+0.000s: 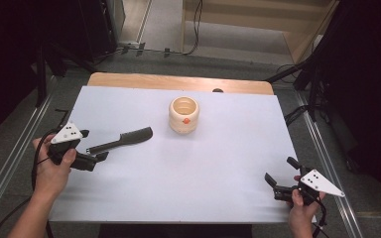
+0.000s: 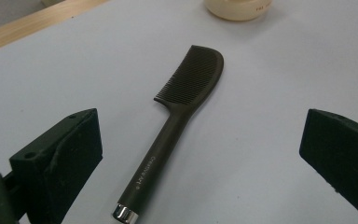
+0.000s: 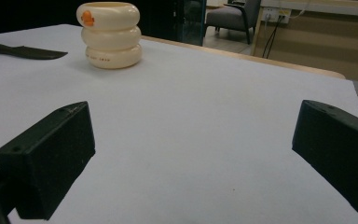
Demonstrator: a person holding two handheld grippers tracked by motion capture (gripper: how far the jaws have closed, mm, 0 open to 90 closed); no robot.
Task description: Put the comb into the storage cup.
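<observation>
High view: dark comb (image 1: 123, 141) lies flat on the white table (image 1: 188, 188), left of centre, toothed head pointing far-right toward the cream ringed cup (image 1: 184, 115), handle end pointing near-left. Left gripper (image 1: 99, 154) sits just at the handle end, held in the person's left hand (image 1: 54, 166) at the table's left edge, grey plate on top. Can't tell from here if it touches the comb.

Left gripper view: jaws wide apart, nothing between them gripped; comb (image 2: 177, 126) lies on the table in the gap, its silver end cap nearest the camera, handle with small printed lettering, teeth on its left side. Base of the cup (image 2: 237, 9) shows at the far edge.

Right gripper (image 1: 273, 182) is at the near-right corner of the table, well apart from the comb, held in the right hand (image 1: 302, 210).

Right gripper view: jaws wide open, empty, bare table between them. Cup (image 3: 109, 35), three stacked rings with an orange mark on the top ring, stands far-left; comb tip (image 3: 23, 51) just left of it.
</observation>
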